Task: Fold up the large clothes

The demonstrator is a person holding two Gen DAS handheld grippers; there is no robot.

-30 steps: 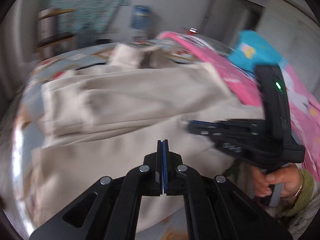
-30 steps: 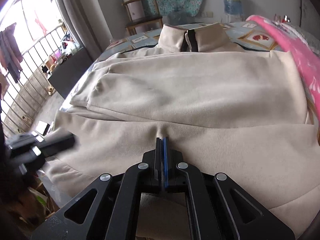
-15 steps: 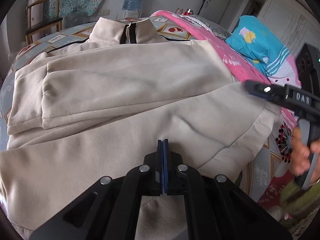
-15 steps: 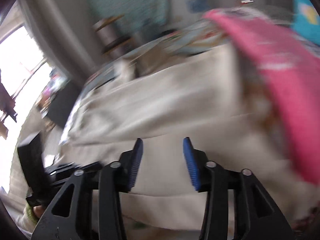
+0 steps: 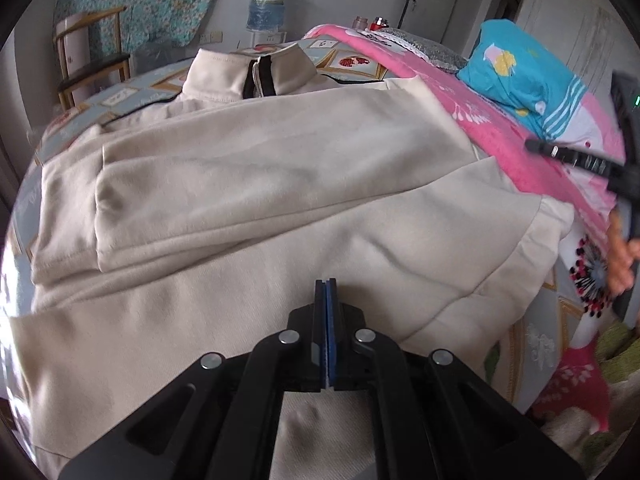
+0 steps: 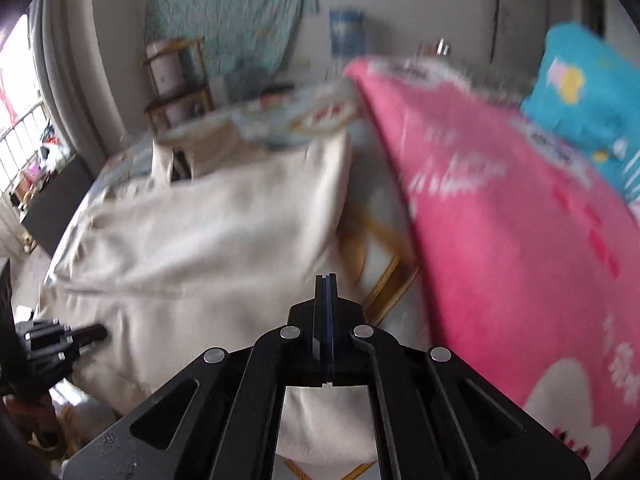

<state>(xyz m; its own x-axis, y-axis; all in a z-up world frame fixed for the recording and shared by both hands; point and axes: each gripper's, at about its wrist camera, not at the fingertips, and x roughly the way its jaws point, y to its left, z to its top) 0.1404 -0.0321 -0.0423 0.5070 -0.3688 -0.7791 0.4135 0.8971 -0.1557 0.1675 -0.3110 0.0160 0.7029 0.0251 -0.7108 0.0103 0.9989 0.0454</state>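
One cream jacket (image 5: 256, 184) lies spread over the patterned bedsheet (image 5: 120, 96), filling most of the bed's near and middle part. In the left wrist view the left gripper (image 5: 325, 308) hangs over the jacket's near hem, its blue-padded jaws pressed together; whether cloth is caught between them cannot be told. The jacket's long axis runs from that near hem away to the far end, where its stand-up collar (image 5: 252, 76) with a dark zip points toward the far wall. One sleeve is folded across the chest, running left to right.

The right gripper (image 6: 325, 300) is likewise closed with nothing visible between its jaws; in its blurred view it sits above the jacket's right edge, where the cloth meets one pink blanket (image 6: 500, 240). From the left wrist view the right gripper shows at the far right, held by a hand (image 5: 622, 256), clear of the jacket. One turquoise pillow (image 5: 524, 80) rests on the blanket, far right.
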